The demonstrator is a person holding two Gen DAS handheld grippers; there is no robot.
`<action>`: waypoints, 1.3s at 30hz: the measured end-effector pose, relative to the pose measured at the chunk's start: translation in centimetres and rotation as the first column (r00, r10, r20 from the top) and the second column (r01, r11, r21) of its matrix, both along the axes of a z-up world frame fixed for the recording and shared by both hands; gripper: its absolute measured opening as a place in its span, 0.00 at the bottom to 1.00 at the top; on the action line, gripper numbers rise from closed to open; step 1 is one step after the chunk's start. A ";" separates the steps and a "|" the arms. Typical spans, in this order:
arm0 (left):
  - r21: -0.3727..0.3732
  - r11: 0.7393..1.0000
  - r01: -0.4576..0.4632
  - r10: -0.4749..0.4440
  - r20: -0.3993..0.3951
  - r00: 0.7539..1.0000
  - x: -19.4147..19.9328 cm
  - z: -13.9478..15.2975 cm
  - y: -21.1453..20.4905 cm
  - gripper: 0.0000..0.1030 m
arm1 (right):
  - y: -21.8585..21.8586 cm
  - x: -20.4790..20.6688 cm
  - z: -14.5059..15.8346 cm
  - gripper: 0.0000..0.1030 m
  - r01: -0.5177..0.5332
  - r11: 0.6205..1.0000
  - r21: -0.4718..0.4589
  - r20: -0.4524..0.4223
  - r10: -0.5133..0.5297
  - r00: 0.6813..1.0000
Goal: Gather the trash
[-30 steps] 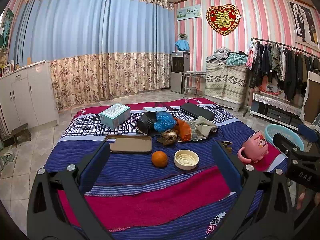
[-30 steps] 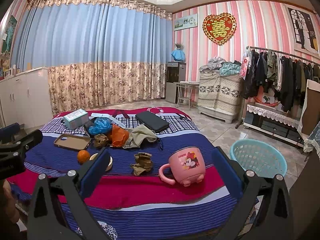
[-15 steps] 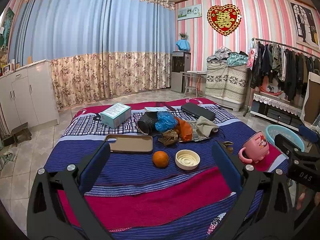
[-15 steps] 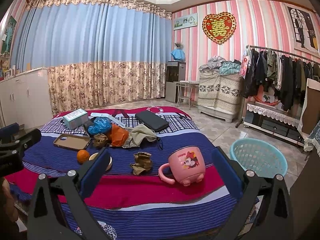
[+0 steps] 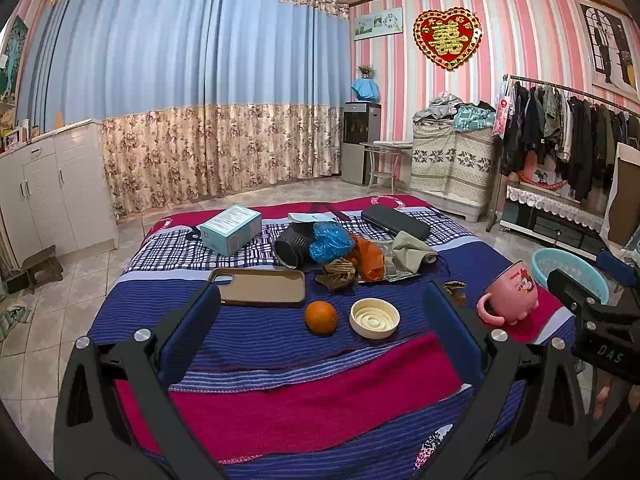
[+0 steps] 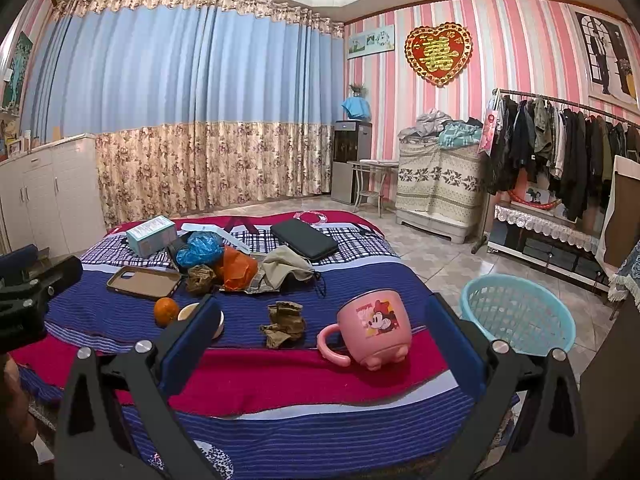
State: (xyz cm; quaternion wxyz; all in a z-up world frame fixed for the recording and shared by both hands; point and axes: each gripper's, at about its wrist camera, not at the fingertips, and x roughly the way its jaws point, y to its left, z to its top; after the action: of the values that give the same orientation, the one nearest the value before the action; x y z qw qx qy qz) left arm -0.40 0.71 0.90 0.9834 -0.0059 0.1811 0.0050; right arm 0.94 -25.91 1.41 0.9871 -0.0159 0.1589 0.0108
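Honestly, both grippers, left (image 5: 320, 320) and right (image 6: 320, 332), hung wide apart, empty; best bet was pinching the wrapper (image 6: 285, 323) low, then basket (image 6: 520, 312).

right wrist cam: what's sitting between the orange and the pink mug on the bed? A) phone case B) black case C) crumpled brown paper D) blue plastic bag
C: the crumpled brown paper lies on the blanket between the orange and the pink mug, apart from both; the blue bag, black case and phone case lie farther back.
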 end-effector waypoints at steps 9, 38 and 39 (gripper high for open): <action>-0.001 1.000 0.001 -0.001 0.000 1.000 0.0 0.0 0.1 0.95 | 0.2 0.1 -0.3 0.96 -0.001 1.000 0.002 -0.001 0.001 1.000; 0.002 1.000 0.001 -0.001 -0.003 1.000 0.1 -0.4 0.1 0.95 | 0.2 0.1 -0.2 0.96 -0.002 1.000 0.001 -0.003 0.002 1.000; 0.003 1.000 0.001 -0.001 -0.002 1.000 0.0 -0.4 0.1 0.95 | 0.2 0.1 -0.2 0.96 -0.001 1.000 0.000 -0.003 0.001 1.000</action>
State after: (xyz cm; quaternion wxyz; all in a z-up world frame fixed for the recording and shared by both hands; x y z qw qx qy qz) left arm -0.37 0.80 0.52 0.9832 -0.0045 0.1823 0.0049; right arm 1.06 -25.72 1.21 0.9869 -0.0162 0.1602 0.0115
